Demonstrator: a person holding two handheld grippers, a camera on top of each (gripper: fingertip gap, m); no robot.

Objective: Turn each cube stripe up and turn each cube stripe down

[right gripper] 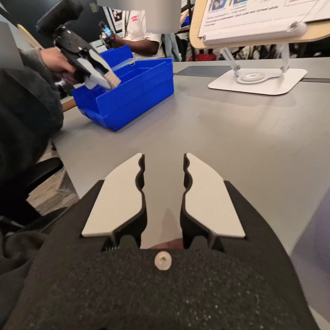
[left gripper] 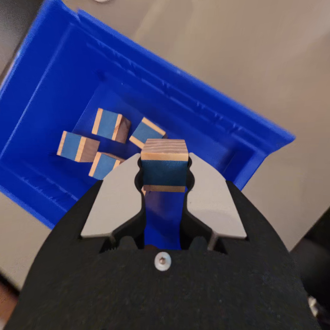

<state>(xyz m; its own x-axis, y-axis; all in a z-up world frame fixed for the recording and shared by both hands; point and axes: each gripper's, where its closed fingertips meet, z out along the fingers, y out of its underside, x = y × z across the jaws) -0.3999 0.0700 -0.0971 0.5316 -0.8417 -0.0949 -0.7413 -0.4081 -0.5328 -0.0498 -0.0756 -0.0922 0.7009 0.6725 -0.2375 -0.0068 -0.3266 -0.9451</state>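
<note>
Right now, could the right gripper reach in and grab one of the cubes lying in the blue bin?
Probably not yet. The right gripper is open and empty but sits well away from the blue bin, and the left gripper, holding a cube, hangs over the bin's opening.

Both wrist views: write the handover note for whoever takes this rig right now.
Left gripper: shut on a held cube above the blue bin, stripe facing the camera.
Right gripper: open, empty, over the grey table, away from the bin.
Four cubes lie in the bin, stripes up.
Left: set the held cube down as required; how many turns are done cannot be told.
</note>
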